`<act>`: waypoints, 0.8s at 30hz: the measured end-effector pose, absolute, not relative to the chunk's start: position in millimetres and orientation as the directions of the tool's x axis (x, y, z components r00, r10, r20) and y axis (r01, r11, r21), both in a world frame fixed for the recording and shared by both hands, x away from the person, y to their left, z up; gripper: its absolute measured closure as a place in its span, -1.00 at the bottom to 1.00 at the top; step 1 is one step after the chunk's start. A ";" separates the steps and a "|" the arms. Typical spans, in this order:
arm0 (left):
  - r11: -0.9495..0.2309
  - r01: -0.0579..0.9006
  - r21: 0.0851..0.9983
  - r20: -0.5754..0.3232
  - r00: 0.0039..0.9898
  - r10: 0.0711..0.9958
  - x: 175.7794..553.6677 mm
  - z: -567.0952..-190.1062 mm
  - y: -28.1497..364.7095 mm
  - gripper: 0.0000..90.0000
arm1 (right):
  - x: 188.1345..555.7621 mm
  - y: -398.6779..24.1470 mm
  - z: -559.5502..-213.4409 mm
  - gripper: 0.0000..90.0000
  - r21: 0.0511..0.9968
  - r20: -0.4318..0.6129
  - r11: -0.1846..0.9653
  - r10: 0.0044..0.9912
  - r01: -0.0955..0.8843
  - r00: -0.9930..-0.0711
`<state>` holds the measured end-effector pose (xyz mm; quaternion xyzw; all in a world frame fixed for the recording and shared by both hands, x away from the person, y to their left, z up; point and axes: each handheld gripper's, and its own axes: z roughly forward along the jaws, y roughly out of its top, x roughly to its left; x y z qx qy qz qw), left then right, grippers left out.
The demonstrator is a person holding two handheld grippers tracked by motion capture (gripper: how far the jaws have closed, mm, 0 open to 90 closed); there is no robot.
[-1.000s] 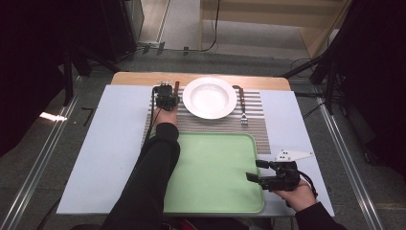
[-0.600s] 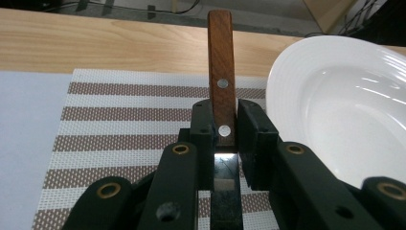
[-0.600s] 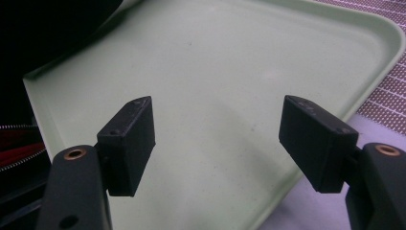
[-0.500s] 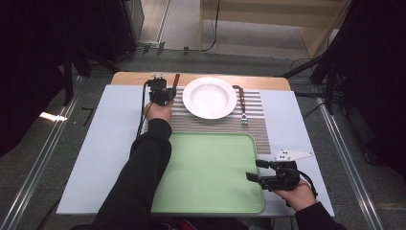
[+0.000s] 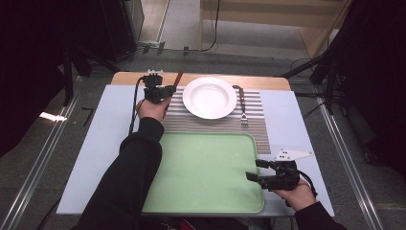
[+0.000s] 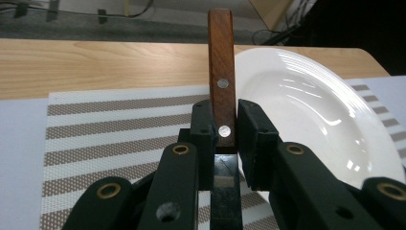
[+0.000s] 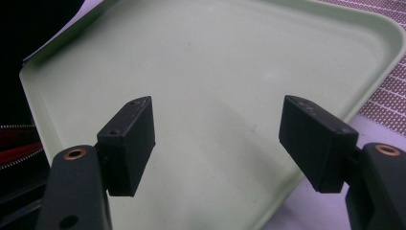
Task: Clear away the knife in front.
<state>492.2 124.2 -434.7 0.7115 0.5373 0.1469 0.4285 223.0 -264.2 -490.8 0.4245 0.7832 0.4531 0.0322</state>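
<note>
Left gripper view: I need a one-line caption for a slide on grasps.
Left gripper shut on a wooden-handled piece of cutlery, beside a white round plate on a striped placemat.

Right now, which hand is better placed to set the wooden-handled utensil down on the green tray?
Left. The left gripper is already shut on the wooden-handled utensil beside the white plate. The right gripper hangs open over the green tray with nothing between its jaws.

A wooden table (image 5: 268, 82) stands on grey carpet (image 5: 86, 76), dark curtains (image 5: 43, 57) to its left and right, pale wooden furniture (image 5: 268, 19) behind it, cables (image 5: 215, 28) trailing across the floor beyond it.
</note>
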 end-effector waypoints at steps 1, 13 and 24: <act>-0.060 0.645 0.762 -0.264 0.393 0.881 491.5 -433.7 124.5 0.71 | 222.9 -264.3 -490.9 -0.40 0.737 0.334 0.229 0.694 0.636 -0.637; -0.182 0.621 0.763 -0.272 0.562 0.781 467.6 -411.1 115.5 0.71 | 222.7 -265.3 -491.6 -0.40 0.738 0.333 0.227 0.696 0.635 -0.636; -0.222 0.617 0.755 -0.316 0.638 0.702 451.4 -403.0 113.1 0.71 | 223.0 -265.7 -492.2 -0.40 0.736 0.334 0.223 0.701 0.639 -0.630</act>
